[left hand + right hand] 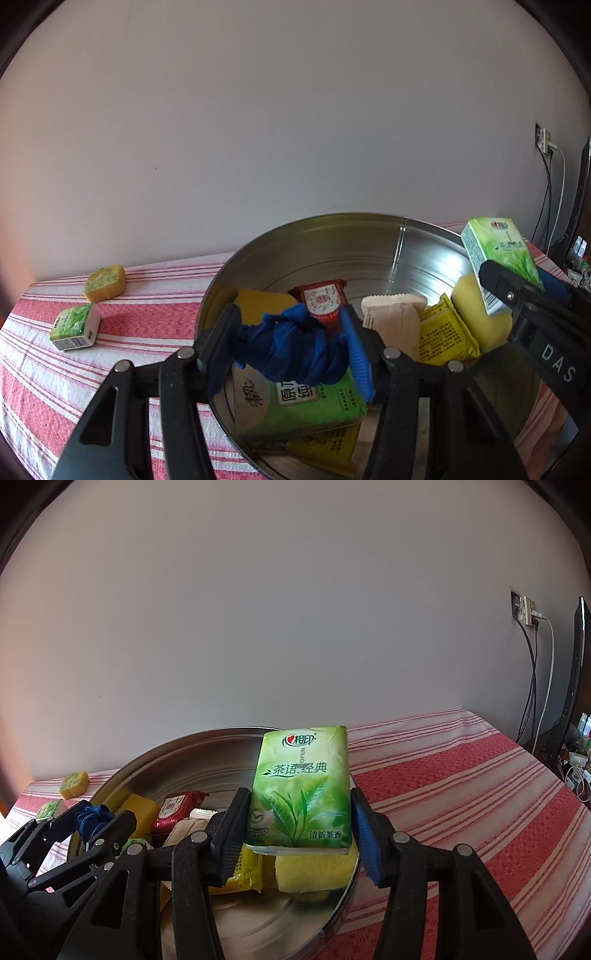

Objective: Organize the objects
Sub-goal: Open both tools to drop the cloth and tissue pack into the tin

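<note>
Tissue pack marked "茶语·经典", in right gripper.

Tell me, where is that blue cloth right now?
The blue cloth is clamped in the left hand-held gripper, over the metal basin, just above a green tissue pack.

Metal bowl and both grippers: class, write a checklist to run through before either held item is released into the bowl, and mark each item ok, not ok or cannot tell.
1. Left gripper holds the blue cloth firmly: ok.
2. Right gripper holds the tissue pack squarely: ok.
3. Cloth is over the metal bowl: ok.
4. Tissue pack is over the bowl, near its rim: ok.
5. Bare floor remains inside the bowl: ok.
6. Everything is collected: not ok; a sponge and a small tissue pack lie on the striped tablecloth.
</note>
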The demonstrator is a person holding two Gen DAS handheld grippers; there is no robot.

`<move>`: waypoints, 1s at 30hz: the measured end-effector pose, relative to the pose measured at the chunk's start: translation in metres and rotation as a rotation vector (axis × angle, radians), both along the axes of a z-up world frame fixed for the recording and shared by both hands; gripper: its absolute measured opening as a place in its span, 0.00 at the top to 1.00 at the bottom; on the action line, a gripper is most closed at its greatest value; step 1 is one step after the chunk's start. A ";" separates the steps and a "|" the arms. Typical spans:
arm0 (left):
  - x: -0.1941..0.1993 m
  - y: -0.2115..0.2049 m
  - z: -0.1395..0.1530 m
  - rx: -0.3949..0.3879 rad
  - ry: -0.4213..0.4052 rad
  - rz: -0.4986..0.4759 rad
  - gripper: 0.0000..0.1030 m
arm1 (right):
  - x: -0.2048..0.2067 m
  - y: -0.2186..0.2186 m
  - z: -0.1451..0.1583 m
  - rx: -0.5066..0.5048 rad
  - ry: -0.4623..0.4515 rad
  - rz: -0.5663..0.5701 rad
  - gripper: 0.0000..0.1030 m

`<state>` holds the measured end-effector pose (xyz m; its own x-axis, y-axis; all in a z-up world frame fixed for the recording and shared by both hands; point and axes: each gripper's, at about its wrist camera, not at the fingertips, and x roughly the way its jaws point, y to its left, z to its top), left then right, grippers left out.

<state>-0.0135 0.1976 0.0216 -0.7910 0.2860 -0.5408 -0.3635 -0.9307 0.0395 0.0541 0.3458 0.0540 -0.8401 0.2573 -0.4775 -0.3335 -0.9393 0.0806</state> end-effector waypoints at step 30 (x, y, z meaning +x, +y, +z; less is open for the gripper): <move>-0.006 0.005 0.023 -0.015 0.056 0.088 0.01 | 0.012 -0.006 0.007 -0.022 0.108 -0.054 0.21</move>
